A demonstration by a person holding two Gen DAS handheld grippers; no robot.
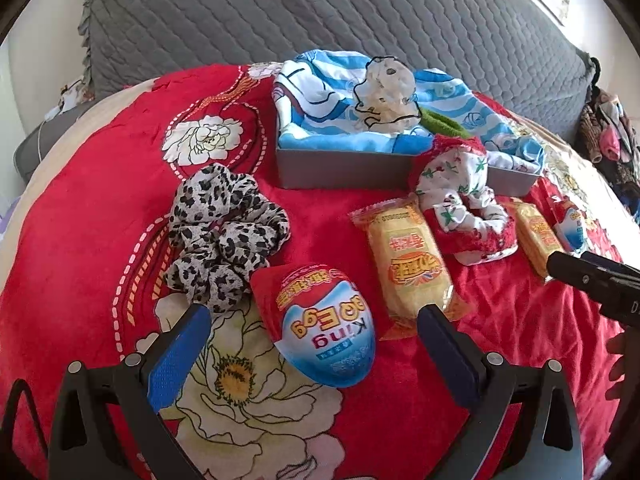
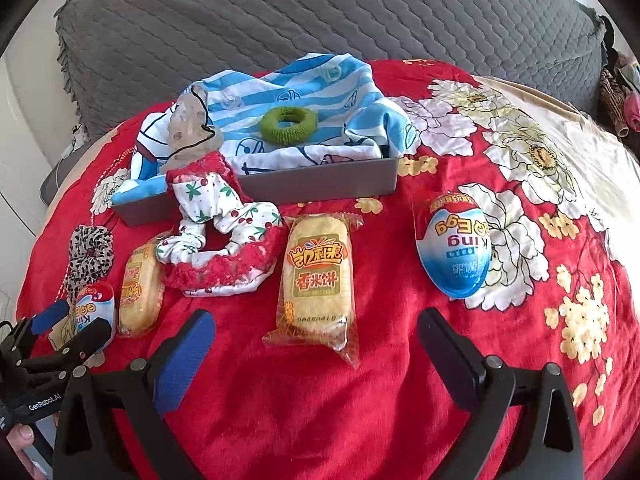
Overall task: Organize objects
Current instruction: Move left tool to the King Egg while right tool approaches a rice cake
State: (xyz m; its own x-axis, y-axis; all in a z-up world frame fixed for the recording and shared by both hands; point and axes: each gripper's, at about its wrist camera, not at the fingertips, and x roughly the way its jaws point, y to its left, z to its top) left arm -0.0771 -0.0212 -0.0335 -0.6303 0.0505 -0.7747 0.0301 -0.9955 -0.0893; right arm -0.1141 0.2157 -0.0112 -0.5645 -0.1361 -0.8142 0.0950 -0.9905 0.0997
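While both tools hover low over the bed, the left hand-held gripper points toward the grey tray, its blue-padded fingers spread wide to either side of a King Egg packet without touching it. That egg-shaped packet, red at the top and blue-white below, lies flat on the red flowered blanket, with a leopard-print scrunchie just beside it and a yellow rice-cracker packet on its other side. The right hand-held gripper is likewise wide apart and holds nothing; a second rice-cracker packet lies just ahead between its fingers. A second King Egg packet rests nearer the blanket's right edge. A cherry-print scrunchie leans on the front rim of the grey tray, which is lined with blue striped cloth and holds a green scrunchie and a sheer pale scrunchie.
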